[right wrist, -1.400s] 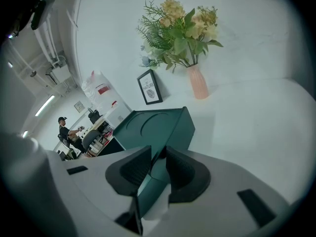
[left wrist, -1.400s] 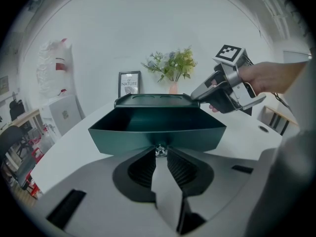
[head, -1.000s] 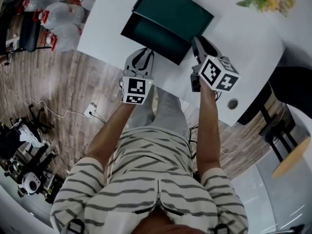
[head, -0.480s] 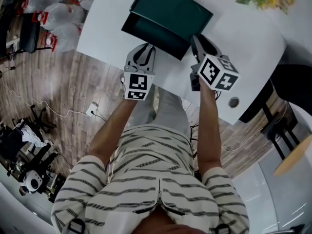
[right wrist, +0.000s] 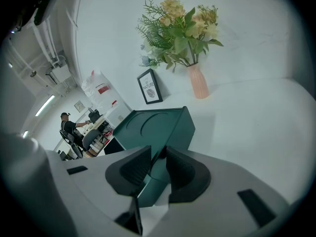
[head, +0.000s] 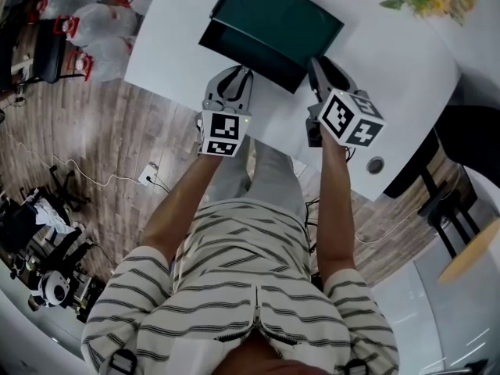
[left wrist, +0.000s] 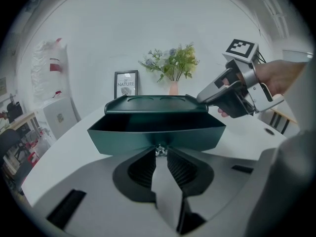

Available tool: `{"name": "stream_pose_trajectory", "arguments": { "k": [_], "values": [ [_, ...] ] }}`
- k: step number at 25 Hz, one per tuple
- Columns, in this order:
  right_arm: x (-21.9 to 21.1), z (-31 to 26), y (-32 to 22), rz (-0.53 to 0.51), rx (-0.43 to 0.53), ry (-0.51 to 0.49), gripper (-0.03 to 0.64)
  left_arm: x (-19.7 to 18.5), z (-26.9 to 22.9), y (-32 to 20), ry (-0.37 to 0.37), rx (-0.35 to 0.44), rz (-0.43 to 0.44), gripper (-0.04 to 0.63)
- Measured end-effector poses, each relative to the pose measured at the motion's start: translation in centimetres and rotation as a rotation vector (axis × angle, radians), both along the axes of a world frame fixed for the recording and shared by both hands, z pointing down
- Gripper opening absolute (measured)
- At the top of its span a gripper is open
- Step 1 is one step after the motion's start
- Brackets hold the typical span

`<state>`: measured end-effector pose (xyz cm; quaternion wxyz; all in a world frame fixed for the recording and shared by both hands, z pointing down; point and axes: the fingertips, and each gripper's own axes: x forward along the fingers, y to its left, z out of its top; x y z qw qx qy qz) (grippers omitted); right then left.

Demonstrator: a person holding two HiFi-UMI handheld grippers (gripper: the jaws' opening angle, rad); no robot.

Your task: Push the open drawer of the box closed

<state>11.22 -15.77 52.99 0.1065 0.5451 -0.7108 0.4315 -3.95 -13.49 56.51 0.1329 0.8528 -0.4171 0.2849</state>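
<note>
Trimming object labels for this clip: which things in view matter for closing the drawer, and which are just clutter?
Job: box; its open drawer; left gripper at the drawer front; right gripper at the box's corner; table under them.
Lying about: vase with flowers; frame; bags on the floor.

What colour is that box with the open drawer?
Dark green, drawer included; the rectangular box shows best in the left gripper view.
</note>
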Motion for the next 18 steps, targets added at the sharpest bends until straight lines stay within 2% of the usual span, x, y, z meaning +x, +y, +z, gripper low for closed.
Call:
{"name": "stream_pose_trajectory", "arguments": {
  "k": [18],
  "values": [
    [-0.1,0.0,0.0,0.001,0.002,-0.006,0.109,0.8,0.0,-1.5,0.001,0.006,0.015,0.070]
  ]
}}
